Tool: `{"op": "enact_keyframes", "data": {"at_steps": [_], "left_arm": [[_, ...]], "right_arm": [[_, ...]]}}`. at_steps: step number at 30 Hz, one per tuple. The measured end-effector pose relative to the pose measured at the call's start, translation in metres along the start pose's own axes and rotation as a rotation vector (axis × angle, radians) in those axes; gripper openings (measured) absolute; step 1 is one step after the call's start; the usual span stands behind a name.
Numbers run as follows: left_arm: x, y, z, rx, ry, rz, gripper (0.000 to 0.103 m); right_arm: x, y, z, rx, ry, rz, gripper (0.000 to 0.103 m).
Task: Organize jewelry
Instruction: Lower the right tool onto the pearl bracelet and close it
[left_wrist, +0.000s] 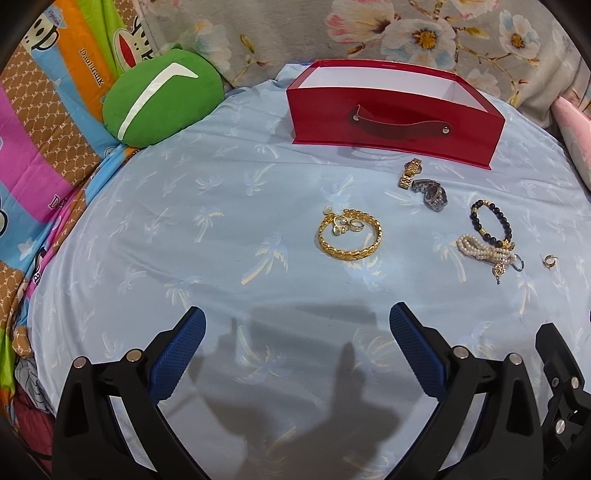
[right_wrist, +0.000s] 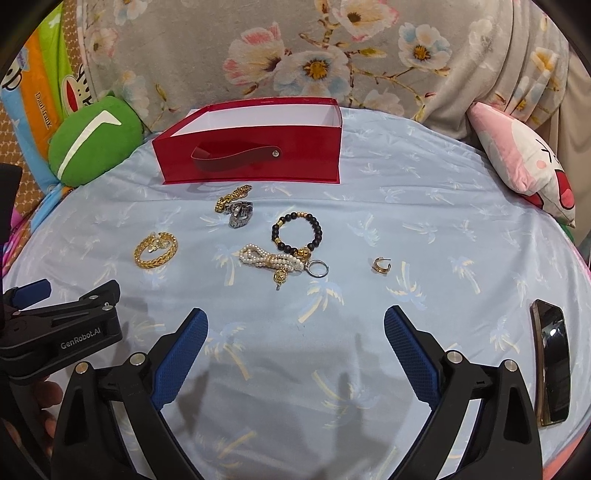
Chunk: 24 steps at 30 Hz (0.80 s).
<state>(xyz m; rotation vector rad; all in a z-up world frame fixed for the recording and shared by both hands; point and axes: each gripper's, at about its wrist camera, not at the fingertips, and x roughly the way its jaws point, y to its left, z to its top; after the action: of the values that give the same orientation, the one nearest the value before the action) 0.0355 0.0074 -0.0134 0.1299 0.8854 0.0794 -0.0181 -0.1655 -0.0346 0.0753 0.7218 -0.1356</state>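
Both pairs of blue-padded fingers stood spread wide with nothing between them: the left gripper (left_wrist: 297, 328) and the right gripper (right_wrist: 295, 326) hung side by side over the near part of the pale blue sheet (left_wrist: 184, 221). Farther back on the sheet stood the red box (left_wrist: 391, 110), open at the top. Before it lay a gold watch (left_wrist: 409, 172) touching a silver watch (left_wrist: 430, 194), a gold bracelet (left_wrist: 349, 234) with small rings inside its loop, a black bead bracelet (right_wrist: 297, 236) just beside a pearl bracelet (right_wrist: 271, 261), and a small gold earring (right_wrist: 380, 266) lying apart. A phone (right_wrist: 552, 362) lay at the right edge.
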Motion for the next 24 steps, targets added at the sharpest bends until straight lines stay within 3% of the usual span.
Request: {"op": "enact_keyframes", "data": {"at_steps": [9,14,24], "left_arm": [[0.014,0.01,0.001,-0.029,0.014,-0.038,0.098],[0.031,0.025,0.005,-0.08,0.022,-0.056,0.098],[0.053,0.029,0.013,-0.096,0.029,-0.077,0.098]], "right_arm": [[0.033,0.002,0.011,-0.016,0.044,0.037,0.089],[0.063,-0.001,0.023,0.012,0.08,0.085,0.067],[0.095,-0.002,0.033,0.021,0.117,0.148,0.048]]}}
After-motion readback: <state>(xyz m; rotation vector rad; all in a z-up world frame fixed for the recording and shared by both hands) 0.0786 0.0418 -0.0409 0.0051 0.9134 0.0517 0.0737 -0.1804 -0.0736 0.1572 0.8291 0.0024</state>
